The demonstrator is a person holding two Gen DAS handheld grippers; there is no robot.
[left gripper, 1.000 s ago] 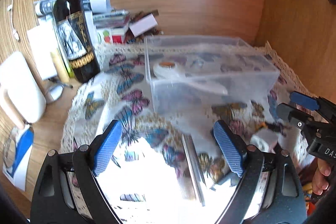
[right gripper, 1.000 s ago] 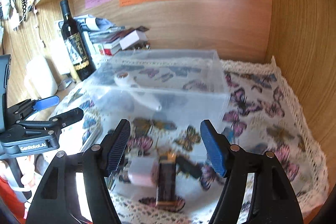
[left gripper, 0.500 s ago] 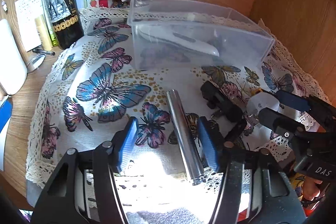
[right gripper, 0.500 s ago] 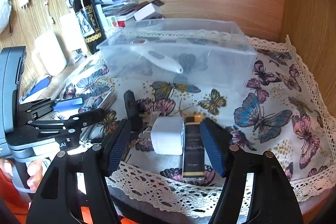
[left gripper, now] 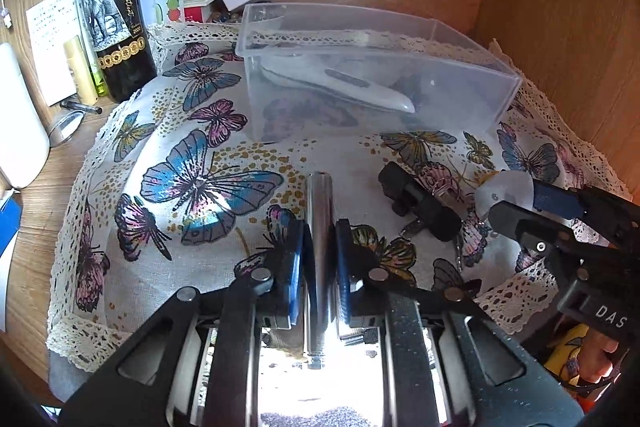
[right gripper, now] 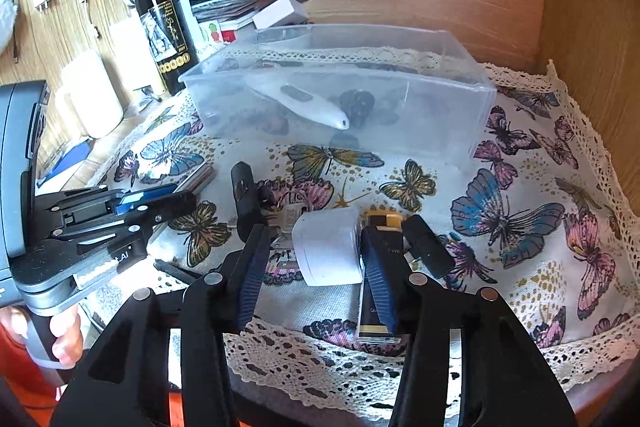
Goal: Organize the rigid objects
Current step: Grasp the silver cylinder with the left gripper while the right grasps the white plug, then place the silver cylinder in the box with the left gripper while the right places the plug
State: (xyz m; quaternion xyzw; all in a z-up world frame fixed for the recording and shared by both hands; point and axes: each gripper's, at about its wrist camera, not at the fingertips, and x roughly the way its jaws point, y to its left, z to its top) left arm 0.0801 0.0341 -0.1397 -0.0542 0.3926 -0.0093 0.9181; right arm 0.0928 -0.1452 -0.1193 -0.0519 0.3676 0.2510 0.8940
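Now lowered from a second ago, left tongs (left gripper: 319, 247) closing, clenching metal rod (left gripper: 320, 227) near worktop's front edge, right tongs (right gripper: 316, 263) closing around white charger (right gripper: 326, 247), pads not yet pressing.

Metal cylinder (left gripper: 319, 223): polished silver rod, lying flat on the butterfly-print cloth (left gripper: 192, 187), its long axis running toward the bin; blue pads close against both of its sides.
White adapter (right gripper: 328, 247): rounded white block, lying on the cloth near the lace front edge, touching the lighter on its right.
Lighter (right gripper: 380, 227): slim black body with gold ends, lying flat, lengthwise beside the adapter.
Black key fob (right gripper: 246, 199): elongated black piece with keys attached, lying left of the adapter.
Clear bin (right gripper: 440, 99): translucent rectangular box, upright at the back of the cloth.
White thermometer (right gripper: 304, 105): slender white body, lying aslant inside the bin.
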